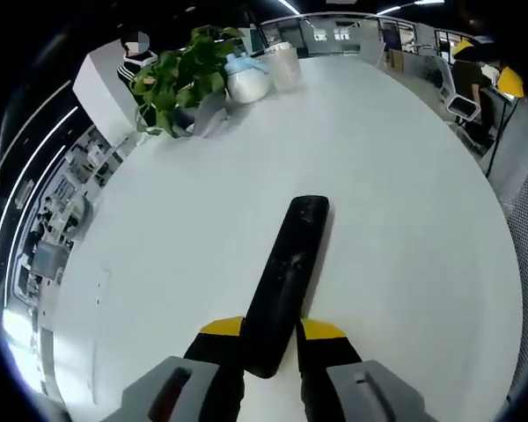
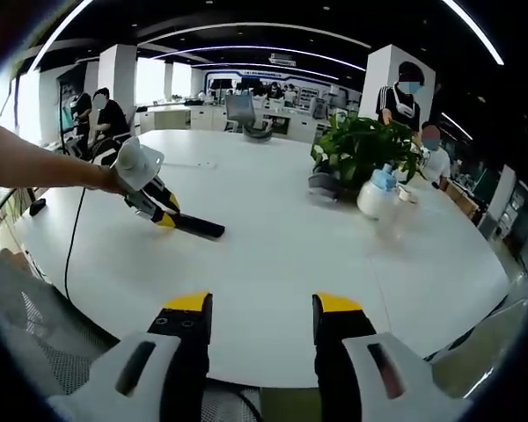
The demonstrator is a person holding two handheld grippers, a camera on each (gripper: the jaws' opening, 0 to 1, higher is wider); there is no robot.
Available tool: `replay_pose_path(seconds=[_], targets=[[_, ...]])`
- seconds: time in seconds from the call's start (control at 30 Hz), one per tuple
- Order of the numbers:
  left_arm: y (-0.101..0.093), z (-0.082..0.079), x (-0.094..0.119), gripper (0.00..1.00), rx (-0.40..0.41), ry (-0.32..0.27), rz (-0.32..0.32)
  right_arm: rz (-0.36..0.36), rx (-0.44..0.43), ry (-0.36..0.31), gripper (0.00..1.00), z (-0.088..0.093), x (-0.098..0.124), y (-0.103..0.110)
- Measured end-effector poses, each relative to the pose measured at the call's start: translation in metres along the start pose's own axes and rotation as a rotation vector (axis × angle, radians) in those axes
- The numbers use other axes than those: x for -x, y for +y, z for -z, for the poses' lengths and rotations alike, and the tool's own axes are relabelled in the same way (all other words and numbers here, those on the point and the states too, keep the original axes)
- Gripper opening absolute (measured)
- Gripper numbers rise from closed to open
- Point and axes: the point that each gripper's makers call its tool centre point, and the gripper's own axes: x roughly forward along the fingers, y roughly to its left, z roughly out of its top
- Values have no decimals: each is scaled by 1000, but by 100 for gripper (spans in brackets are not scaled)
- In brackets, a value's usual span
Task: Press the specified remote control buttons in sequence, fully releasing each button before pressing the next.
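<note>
A long black remote control [image 1: 286,277] lies lengthwise between the yellow-tipped jaws of my left gripper [image 1: 272,329], which is shut on its near end above the white table [image 1: 405,220]. In the right gripper view the same remote [image 2: 196,227] pokes out of the left gripper [image 2: 165,216], held by a person's arm [image 2: 35,165] low over the table at the left. My right gripper [image 2: 262,304] stands open near the table's front edge with nothing between its jaws.
A leafy potted plant [image 1: 180,75] [image 2: 361,145], a white bottle with a blue cap [image 1: 245,77] [image 2: 376,193] and a clear cup [image 1: 282,61] stand at the table's far side. A black cable [image 2: 70,246] hangs off the left edge. People sit behind.
</note>
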Motion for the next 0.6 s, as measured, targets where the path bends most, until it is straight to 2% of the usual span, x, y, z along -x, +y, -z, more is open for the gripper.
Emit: replay_pose_path(seconds=[0.6], targets=[[9, -4, -3, 21, 46, 11, -50, 3, 3, 15, 46, 3, -1, -1]])
